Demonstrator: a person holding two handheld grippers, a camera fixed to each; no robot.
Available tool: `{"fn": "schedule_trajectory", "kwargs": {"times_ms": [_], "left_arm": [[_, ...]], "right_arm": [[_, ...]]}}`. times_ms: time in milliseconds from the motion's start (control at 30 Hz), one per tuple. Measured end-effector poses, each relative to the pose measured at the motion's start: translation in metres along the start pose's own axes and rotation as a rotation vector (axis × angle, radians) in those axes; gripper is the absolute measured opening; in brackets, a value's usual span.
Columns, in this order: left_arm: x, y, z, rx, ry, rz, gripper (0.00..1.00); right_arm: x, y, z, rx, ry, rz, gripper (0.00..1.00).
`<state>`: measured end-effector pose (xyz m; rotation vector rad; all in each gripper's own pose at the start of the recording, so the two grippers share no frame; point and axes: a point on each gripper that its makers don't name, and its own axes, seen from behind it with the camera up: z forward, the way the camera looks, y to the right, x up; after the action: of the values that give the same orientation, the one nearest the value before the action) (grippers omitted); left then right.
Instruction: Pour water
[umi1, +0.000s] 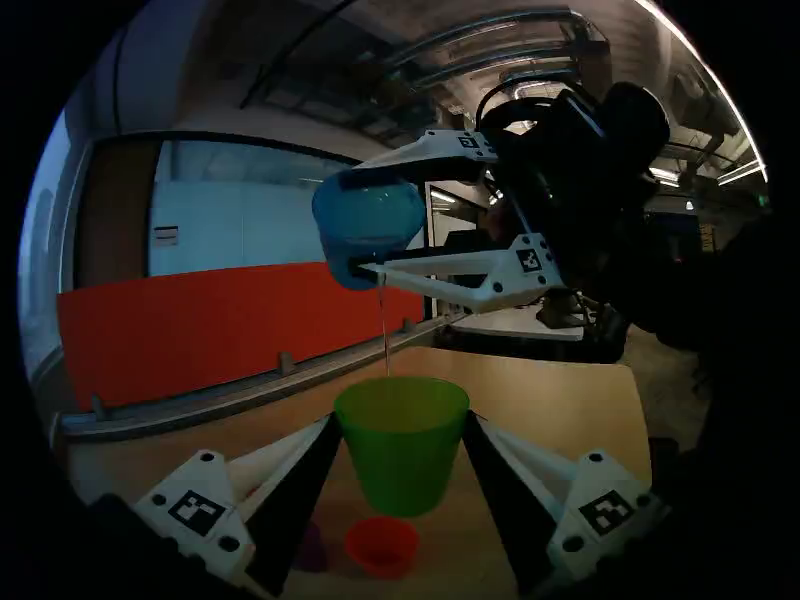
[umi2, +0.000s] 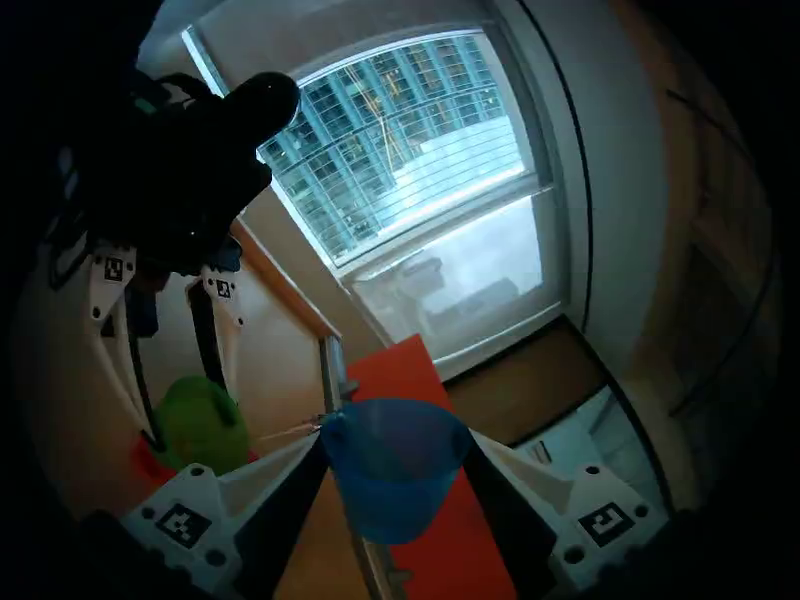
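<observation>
- The blue cup is judged to be thin, light plastic with some give in its wall. A firm squeeze would likely dent it, and a smooth, tapered side could slip out of a loose hold.
- It is best taken across the middle of the wall, below the rim, so that the lip is left free for pouring.
- The blue cup is seen in the upper middle of the left gripper view, tipped well over with its mouth turned down and to the side.
- It is translucent blue, and a thin stream of water falls from its lip.
- The right gripper is closed to the cup's width, with one finger pressed on each side of the blue cup.
- The green cup is held upright at the lower middle of the left gripper view, directly beneath the stream. It is a bright green plastic cup that narrows toward its base.
- The left gripper is closed to about the cup's width, and both fingers are laid against the green cup's sides.
- The green cup is expected to grow heavier as it fills, so a steady hold would be needed.
- A small red cup is seen on the wooden table, just below the green one.
</observation>
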<state>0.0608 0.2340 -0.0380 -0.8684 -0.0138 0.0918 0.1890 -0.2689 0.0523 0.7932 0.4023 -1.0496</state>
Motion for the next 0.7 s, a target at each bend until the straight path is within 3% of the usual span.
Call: {"fn": "schedule_trajectory", "kwargs": {"times_ms": [700], "left_arm": [[0.002, 0.000, 0.003, -0.008, 0.001, -0.005, 0.86]], "right_arm": [[0.002, 0.017, 0.002, -0.027, 0.004, -0.109, 0.92]]}}
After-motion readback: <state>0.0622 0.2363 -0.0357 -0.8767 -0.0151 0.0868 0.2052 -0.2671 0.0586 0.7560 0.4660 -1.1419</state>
